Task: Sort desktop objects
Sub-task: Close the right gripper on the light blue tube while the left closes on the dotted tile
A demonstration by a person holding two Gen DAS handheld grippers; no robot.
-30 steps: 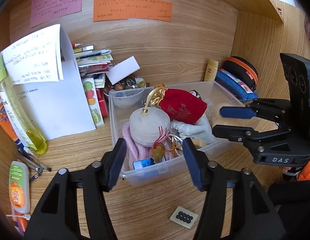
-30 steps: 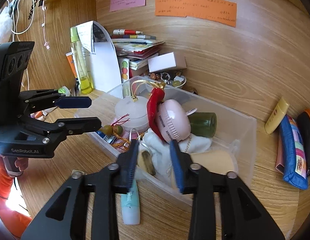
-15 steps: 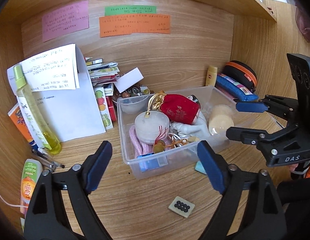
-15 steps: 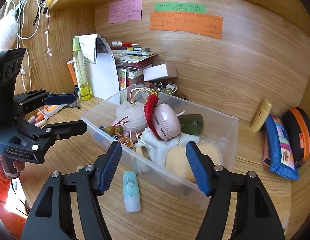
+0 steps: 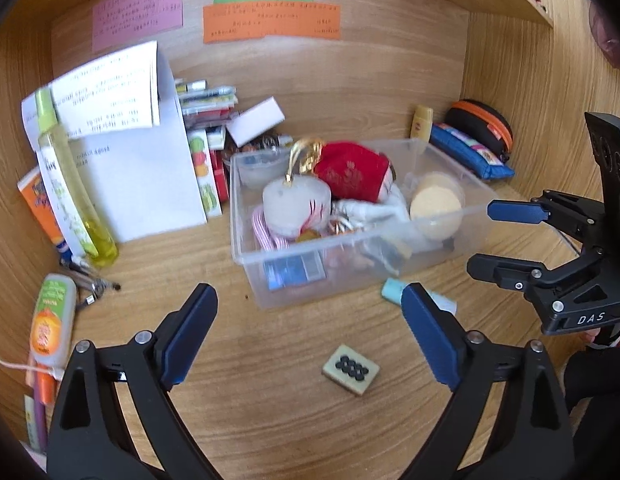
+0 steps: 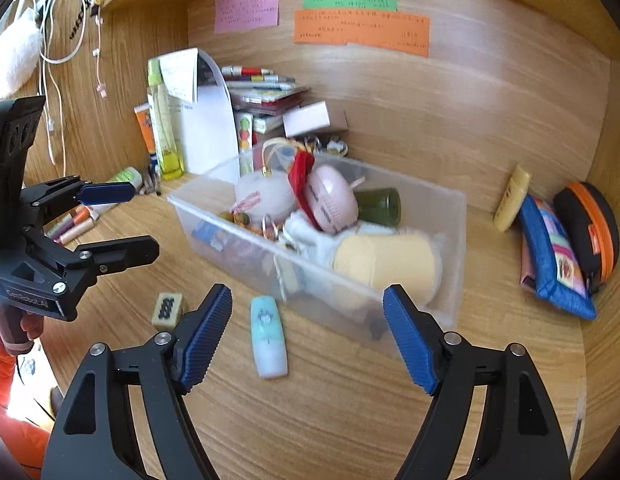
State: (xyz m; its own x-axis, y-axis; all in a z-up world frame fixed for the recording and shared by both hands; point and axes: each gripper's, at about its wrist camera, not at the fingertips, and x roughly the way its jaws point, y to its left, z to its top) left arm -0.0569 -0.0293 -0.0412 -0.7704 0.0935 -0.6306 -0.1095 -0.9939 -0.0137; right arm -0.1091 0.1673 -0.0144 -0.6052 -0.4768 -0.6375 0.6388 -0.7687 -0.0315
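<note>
Right wrist: clear bin point(image 6: 454, 216) crammed with trinkets; both hand-held grippers opening, nothing between jaws.

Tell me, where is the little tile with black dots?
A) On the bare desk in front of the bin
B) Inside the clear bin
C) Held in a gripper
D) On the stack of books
A: the tile lies flat on the desk, apart from the bin, with nothing gripping it.

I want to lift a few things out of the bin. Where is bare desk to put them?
Bare wood lies in front of the clear bin, around the mahjong tile and mint tube. Also between bin and blue pouch. Left back corner is crowded.
</note>
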